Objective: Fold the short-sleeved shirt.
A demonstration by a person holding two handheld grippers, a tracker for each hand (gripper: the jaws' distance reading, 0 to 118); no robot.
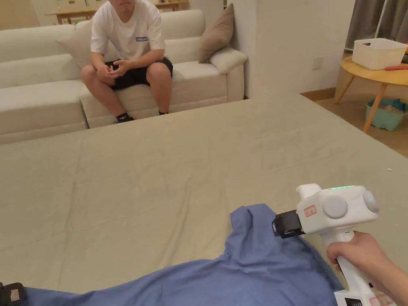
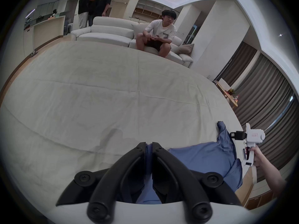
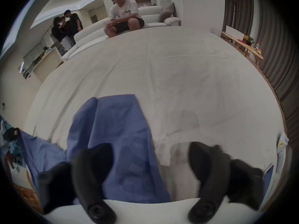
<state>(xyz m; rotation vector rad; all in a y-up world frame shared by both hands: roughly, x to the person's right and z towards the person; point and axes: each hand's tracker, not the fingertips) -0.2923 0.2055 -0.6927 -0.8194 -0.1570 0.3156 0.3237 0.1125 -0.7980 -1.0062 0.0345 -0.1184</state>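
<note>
A blue short-sleeved shirt (image 1: 255, 271) lies along the near edge of a wide beige sheet (image 1: 179, 167), one sleeve (image 1: 249, 217) pointing away from me. In the left gripper view, my left gripper (image 2: 149, 147) is shut on a fold of the shirt (image 2: 202, 156). Its black tip (image 1: 12, 295) sits at the bottom left corner of the head view. My right gripper (image 3: 151, 151) hovers over the sleeve (image 3: 113, 127) with its jaws wide apart and nothing pinched. A hand holds its white body (image 1: 336, 211) at the shirt's right end.
A person (image 1: 127, 51) sits on a white sofa (image 1: 36, 87) beyond the sheet's far edge. Two more people (image 2: 93, 6) stand behind it. At the right stands a round wooden table (image 1: 378, 73) with a white bin (image 1: 378, 51), a teal basket (image 1: 384, 115) below.
</note>
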